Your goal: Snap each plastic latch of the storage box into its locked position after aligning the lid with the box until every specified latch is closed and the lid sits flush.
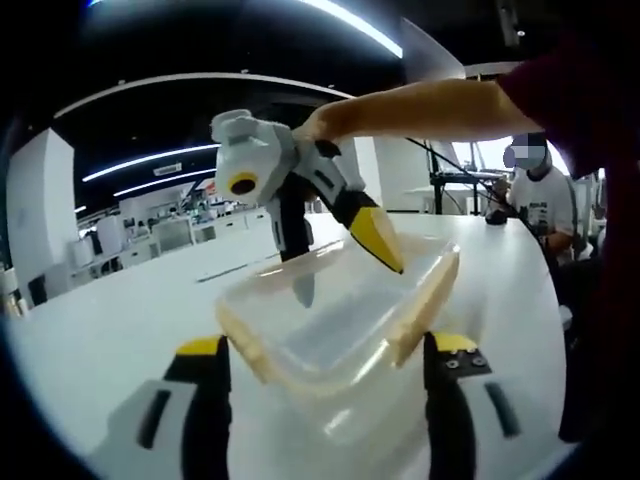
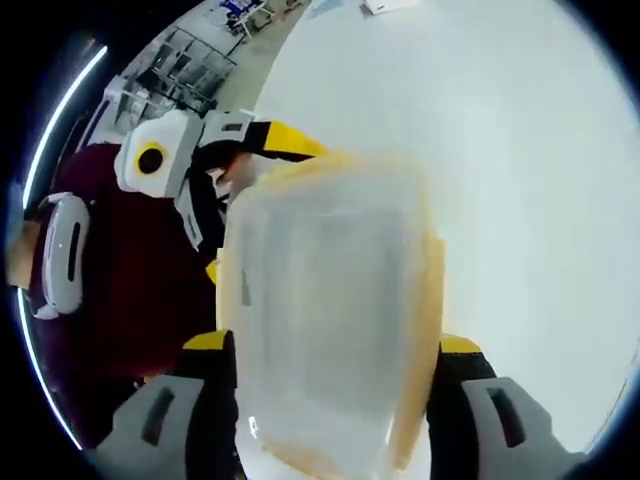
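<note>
Clear storage box (image 1: 335,325), yellowish latches (image 1: 425,300), lid on, tilted above table

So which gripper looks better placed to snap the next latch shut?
Probably the right gripper: its jaws come down from above onto the storage box, with the yellow tip beside a latch. The left gripper straddles the box from the near end, seemingly steadying it.

The storage box (image 2: 325,320) is blurred in the right gripper view, its bottom edge cut off at 6 o'clock. It hides the left claw (image 2: 240,215) tips there.
</note>
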Available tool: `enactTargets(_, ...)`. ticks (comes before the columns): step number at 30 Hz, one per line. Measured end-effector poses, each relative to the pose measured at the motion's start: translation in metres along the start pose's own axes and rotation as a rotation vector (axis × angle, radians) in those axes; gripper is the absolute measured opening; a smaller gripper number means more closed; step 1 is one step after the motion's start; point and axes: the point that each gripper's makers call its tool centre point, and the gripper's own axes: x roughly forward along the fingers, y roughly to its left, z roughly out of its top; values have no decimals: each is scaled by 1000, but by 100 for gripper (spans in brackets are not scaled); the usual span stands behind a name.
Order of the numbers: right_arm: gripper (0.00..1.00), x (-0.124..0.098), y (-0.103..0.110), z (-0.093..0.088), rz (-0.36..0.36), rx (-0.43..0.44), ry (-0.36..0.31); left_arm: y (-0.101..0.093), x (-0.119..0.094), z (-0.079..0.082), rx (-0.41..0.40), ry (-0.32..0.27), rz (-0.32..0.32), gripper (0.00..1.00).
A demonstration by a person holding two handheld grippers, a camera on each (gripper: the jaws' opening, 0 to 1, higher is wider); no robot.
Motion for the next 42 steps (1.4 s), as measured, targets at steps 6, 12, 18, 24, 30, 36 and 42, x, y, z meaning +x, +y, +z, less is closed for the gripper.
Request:
enactTargets(6,82,5,6,-2,-12,0,-1,0,0,0,2,0,-2,79)
enactTargets(12,86,12,11,-4,-18,2,20,-1,-2,1,11,0,-1,78)
enactTargets(18,86,13,13,-6,-22,-1,20,-1,-2,1,12,-2,-7,78)
enactTargets(24,87,11,10,-4,-18,-3,9,-1,-2,1,14,-3,-11,78)
enactTargets(30,90,12,12,-4,-32,-18,-14,-1,-2,1,16,-2,-15,79)
enactTargets(36,90,12,13,-2,-47,-36,-65,-1,-2,0,15,-2,-17,79)
enactTargets(42,90,6,8,1,-73,-52,-102,0,-2,0,15,2,-16,79)
